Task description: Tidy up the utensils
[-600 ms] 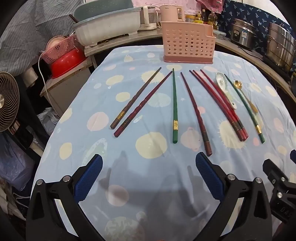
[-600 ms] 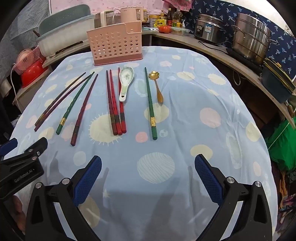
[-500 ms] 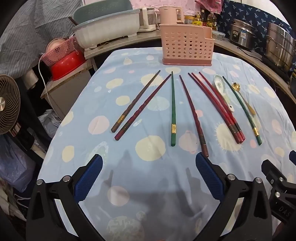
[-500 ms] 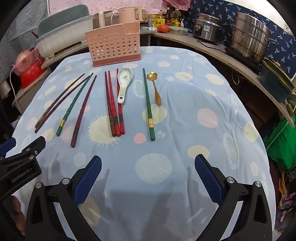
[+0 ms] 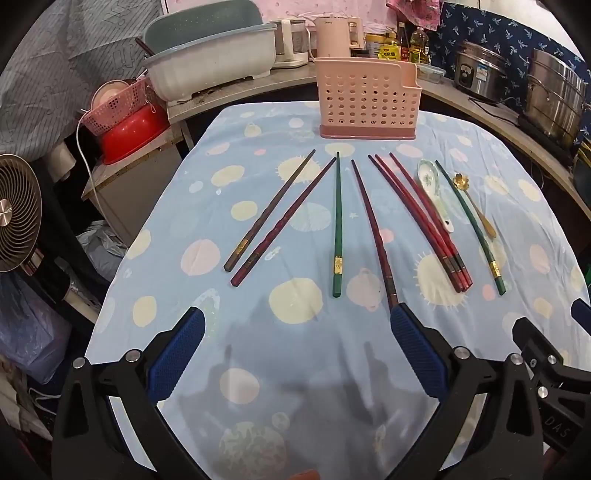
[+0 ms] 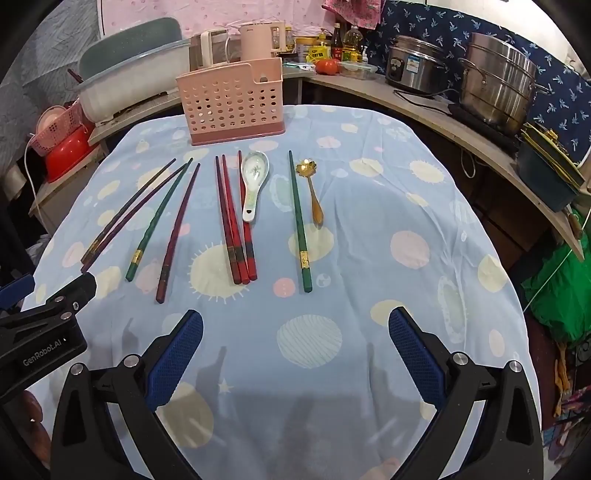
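Several chopsticks lie fanned out on the blue spotted tablecloth (image 5: 295,350): two dark brown ones (image 5: 271,214), a green one (image 5: 337,229), a maroon one (image 5: 373,229), three red ones (image 5: 421,218) and another green one (image 5: 469,225). A white ceramic spoon (image 5: 434,194) and a small gold spoon (image 5: 476,206) rest among them. Behind stands a pink perforated utensil holder (image 5: 367,101). My left gripper (image 5: 295,332) hovers open near the table's front, nothing between its fingers. My right gripper (image 6: 295,336) is likewise open and empty, in front of the red chopsticks (image 6: 236,221) and green chopstick (image 6: 299,221).
A counter curves behind the table with a white tub (image 5: 210,70), kettle (image 5: 338,35), bottles, a rice cooker (image 6: 417,70) and steel pots (image 6: 498,85). A red basin (image 5: 129,133) and a fan (image 5: 18,218) stand at the left. The left gripper's body (image 6: 40,332) shows at the right wrist view's left edge.
Both grippers have drawn back slightly from the utensils and tilted, so the holder and chopsticks sit a little lower in the views. Nothing on the table has moved.
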